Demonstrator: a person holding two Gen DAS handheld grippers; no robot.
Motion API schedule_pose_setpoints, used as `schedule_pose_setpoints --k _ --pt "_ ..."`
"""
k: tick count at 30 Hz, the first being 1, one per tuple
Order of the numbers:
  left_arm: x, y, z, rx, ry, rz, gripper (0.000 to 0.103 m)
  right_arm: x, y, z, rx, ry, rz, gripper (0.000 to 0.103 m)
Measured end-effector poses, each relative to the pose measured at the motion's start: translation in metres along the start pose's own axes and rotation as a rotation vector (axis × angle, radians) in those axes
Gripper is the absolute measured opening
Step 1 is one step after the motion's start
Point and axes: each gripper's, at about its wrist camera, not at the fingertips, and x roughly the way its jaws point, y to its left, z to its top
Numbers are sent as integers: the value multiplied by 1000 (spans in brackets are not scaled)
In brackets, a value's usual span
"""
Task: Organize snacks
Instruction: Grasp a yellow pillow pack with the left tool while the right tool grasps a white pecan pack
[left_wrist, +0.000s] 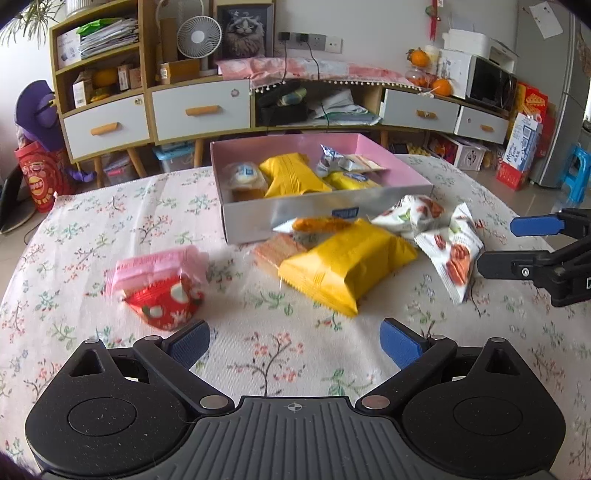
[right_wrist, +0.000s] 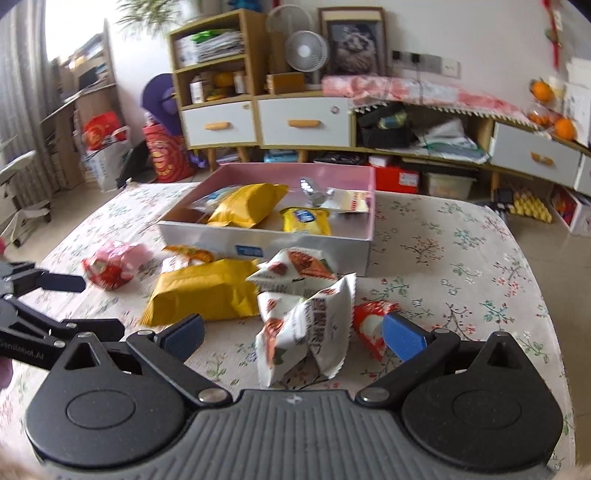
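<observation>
A pink-lined box (left_wrist: 325, 212) (right_wrist: 295, 248) on the floral cloth holds a yellow packet (left_wrist: 291, 175) and several small snacks. In front of it lie a big yellow packet (left_wrist: 347, 266) (right_wrist: 207, 291), an orange snack (left_wrist: 317, 224), white nut packets (left_wrist: 454, 254) (right_wrist: 303, 332) and, to the left, a pink and red snack (left_wrist: 159, 284) (right_wrist: 114, 264). My left gripper (left_wrist: 295, 343) (right_wrist: 85, 304) is open over bare cloth, just short of the pink and red snack. My right gripper (right_wrist: 293, 334) (left_wrist: 513, 243) is open, with the white nut packets lying between its fingers. A red packet (right_wrist: 369, 321) sits by its right finger.
A floral cloth (left_wrist: 273, 354) covers the table, whose far edge runs just behind the box. Beyond stand a low cabinet with white drawers (left_wrist: 201, 110), a desk fan (left_wrist: 199, 37), a framed cat picture (left_wrist: 245, 29) and floor clutter. Oranges (left_wrist: 441, 86) rest on the cabinet's right end.
</observation>
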Motion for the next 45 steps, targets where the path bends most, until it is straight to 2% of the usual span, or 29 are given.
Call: schedule_pose_setpoints --k 9,16,22,27,28,33,35,41,43,44,45 --pt "1 10 -25 42 -60 -5 99 -5 7 -24 -69 -40 50 103" --pt "9 22 -21 -25 -83 -39 99 3 3 -26 -51 -32 51 103" --pt "18 4 -8 58 -142 -96 98 13 4 -24 -61 -35 21 101" --pt "28 -11 11 149 -193 -134 92 22 2 -21 -53 -23 7 94" --pt "31 -13 15 165 -190 -141 91 23 2 -21 -53 -24 4 93" --pt "49 -24 31 227 -136 -164 69 28 1 -19 -52 -17 -3 87" --pt "55 -28 34 242 -110 -169 65 29 0 -19 -48 -14 -3 84" --pt "65 -35 36 270 -39 -169 65 36 -3 -17 -36 5 0 77" --pt "68 -38 36 270 -17 -162 59 37 -5 -17 -29 17 5 71" --pt "68 -39 35 272 -3 -161 50 38 -6 -17 -24 22 6 67" --pt "68 -40 32 273 9 -164 49 37 -8 -18 -18 23 12 66"
